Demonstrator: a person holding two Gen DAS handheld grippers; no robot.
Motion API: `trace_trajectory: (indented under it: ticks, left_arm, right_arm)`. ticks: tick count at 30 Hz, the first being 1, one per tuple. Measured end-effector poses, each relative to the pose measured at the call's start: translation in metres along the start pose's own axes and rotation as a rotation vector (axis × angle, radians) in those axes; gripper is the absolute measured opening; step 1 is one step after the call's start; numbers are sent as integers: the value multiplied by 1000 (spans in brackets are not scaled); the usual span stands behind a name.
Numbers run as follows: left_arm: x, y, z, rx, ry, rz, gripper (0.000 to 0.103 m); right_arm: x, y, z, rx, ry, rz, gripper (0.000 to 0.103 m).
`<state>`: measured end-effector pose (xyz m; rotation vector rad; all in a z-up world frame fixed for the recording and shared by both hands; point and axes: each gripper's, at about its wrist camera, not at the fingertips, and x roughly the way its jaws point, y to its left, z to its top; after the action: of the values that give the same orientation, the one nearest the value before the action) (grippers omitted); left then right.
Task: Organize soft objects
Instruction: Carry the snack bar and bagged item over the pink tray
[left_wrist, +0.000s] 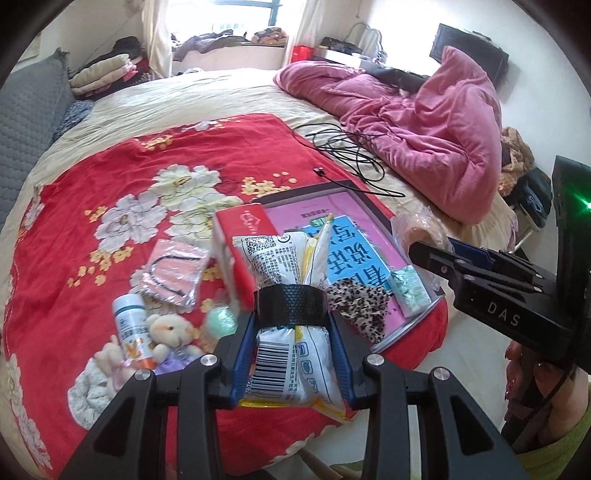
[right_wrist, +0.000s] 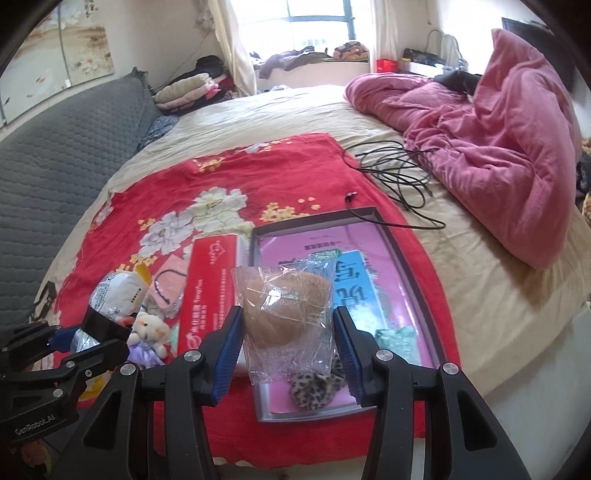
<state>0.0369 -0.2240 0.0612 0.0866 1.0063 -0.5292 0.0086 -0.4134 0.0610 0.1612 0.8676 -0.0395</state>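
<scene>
My left gripper (left_wrist: 291, 314) is shut on a white snack bag (left_wrist: 291, 266) with a barcode, held above the red floral blanket (left_wrist: 110, 177). It also shows at the left of the right wrist view (right_wrist: 110, 295). My right gripper (right_wrist: 288, 325) is shut on a brown bun in clear plastic wrap (right_wrist: 286, 306), held over the grey tray (right_wrist: 406, 254). The tray holds a pink sheet, a blue booklet (right_wrist: 354, 280), a leopard-print scrunchie (right_wrist: 310, 387) and a green tissue pack (left_wrist: 410, 291).
On the blanket lie a red tissue box (right_wrist: 210, 288), a pink pouch (left_wrist: 173, 273), a small teddy bear (left_wrist: 170, 332), a white bottle (left_wrist: 129, 325) and a green ball (left_wrist: 221, 319). A black cable (right_wrist: 399, 173) and a pink quilt (right_wrist: 498, 147) lie beyond.
</scene>
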Motion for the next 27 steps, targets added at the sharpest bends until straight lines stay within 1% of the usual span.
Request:
trace_trajectory:
  ticks: [12, 21, 27]
  left_arm:
    - [42, -38, 15, 55, 55, -43, 39]
    - [79, -56, 30, 100, 106, -39, 39]
    - [108, -63, 40, 131, 147, -29, 39]
  right_arm:
    - [7, -47, -9, 62, 22, -44, 50]
    - [22, -75, -21, 99, 63, -68, 50]
    - [33, -88, -30, 113, 95, -63, 50]
